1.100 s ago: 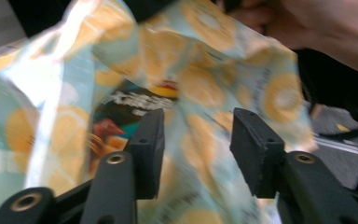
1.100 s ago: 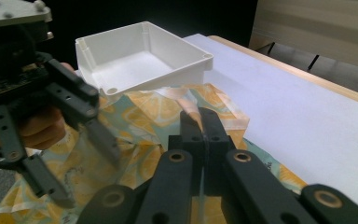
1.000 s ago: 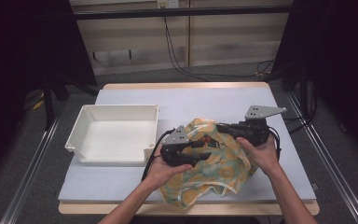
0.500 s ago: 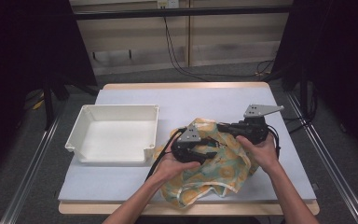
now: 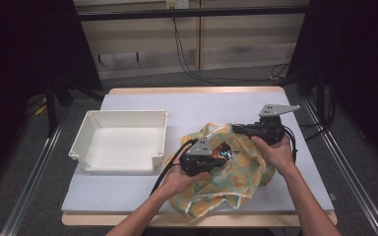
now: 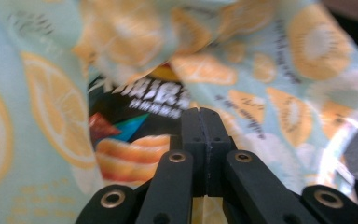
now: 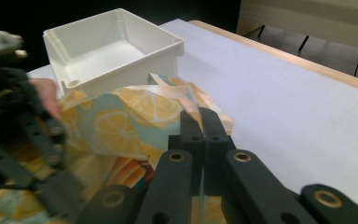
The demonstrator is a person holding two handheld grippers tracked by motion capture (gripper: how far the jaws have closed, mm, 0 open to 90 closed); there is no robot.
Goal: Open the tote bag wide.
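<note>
A cloth bag [image 5: 243,169] printed with orange slices on pale blue lies crumpled at the table's front middle. Its mouth is held apart, and a dark snack packet [image 6: 130,126] with orange and blue print shows inside [image 5: 223,153]. My left gripper [image 5: 222,160] is at the bag's near side, jaws shut with a strip of the cloth [image 6: 199,207] between them. My right gripper [image 5: 237,129] is at the far right side, shut on the bag's folded rim [image 7: 193,105]. The left gripper's black body [image 7: 23,130] shows blurred in the right gripper view.
A white plastic tray [image 5: 123,115] stands left of the bag, nothing in it; it also appears in the right gripper view [image 7: 163,44]. The pale table top [image 5: 216,103] stretches behind the bag. Cables trail from both grippers toward the person's forearms.
My left gripper has moved right and a little forward, drawing the near side of the bag with it. The right gripper has held its place on the rim.
</note>
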